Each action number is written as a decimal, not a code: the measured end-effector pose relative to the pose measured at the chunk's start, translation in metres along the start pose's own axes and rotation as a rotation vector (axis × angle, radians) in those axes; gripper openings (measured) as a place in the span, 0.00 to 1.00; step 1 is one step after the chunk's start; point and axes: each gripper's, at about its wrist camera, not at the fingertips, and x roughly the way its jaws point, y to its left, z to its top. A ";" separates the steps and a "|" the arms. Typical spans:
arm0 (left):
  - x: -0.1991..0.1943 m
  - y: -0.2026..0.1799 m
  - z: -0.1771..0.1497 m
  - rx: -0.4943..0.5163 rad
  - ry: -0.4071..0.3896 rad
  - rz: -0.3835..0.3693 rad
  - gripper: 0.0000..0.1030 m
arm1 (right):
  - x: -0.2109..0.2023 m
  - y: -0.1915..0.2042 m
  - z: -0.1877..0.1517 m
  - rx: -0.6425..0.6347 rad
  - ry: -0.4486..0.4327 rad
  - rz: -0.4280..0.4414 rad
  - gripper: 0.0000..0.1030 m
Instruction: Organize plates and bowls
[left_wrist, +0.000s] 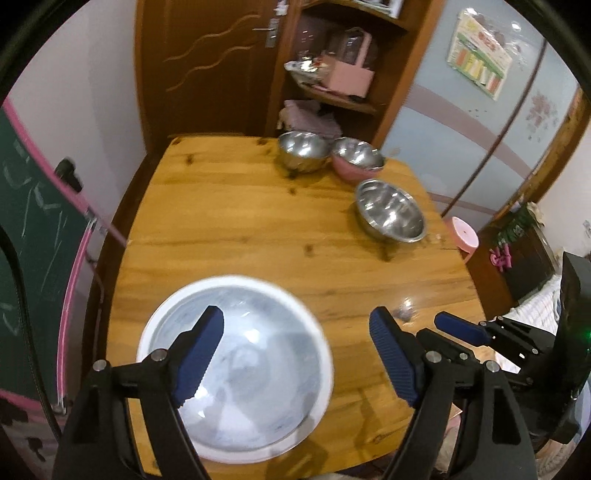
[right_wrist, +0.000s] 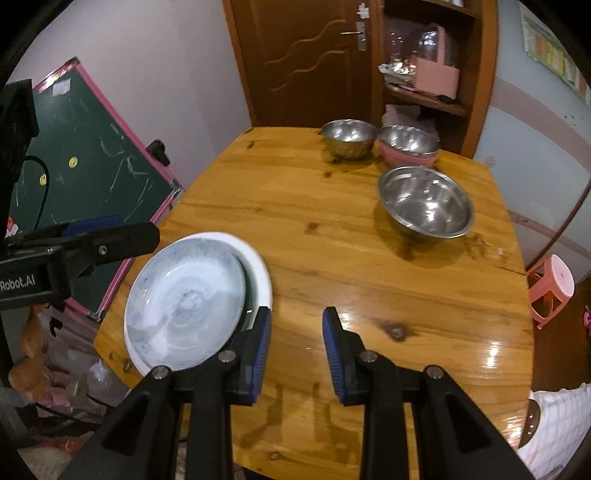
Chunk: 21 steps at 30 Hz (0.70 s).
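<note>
Desk – round-cornered wood, takes up most of both views. On its near-left part sits a stack: blue-grey plate lying in a wider white plate, the white rim showing as a crescent on the right side in the right wrist view. In the left wrist view the stack fills the lower left, blurred.

Steel bowls at the far right of the desk, well apart from the plates: big bowl nearest, then a steel bowl nested in a pink bowl behind it, w/ another steel bowl just left of that pair, touching or nearly so.

Left tongs – spread wide, nothing between the pads. They hang above the desk; the left pad shows over the blue-grey plate, the right pad over bare wood just right of the stack's rim. Can't see any contact w/ the plates.

Right tongs – narrower gap, also empty, bare wood between the pads. The left pad sits just at the right edge of the stack, overlapping the white rim in view; can't tell if it touches. The right pad is over bare desk, apart from the plates.

Each pair of tongs shows in the other's view – right tongs at the right edge of the left wrist view, left tongs at the left edge of the right wrist view, beside the stack.
</note>
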 end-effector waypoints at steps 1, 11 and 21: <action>0.000 -0.005 0.005 0.008 -0.003 -0.008 0.78 | -0.006 -0.009 0.004 0.006 -0.004 -0.006 0.28; 0.000 -0.077 0.077 0.131 -0.088 -0.050 0.79 | -0.046 -0.103 0.044 0.123 -0.042 -0.068 0.28; 0.045 -0.100 0.136 0.112 -0.065 -0.084 0.79 | -0.040 -0.177 0.077 0.207 -0.010 -0.126 0.28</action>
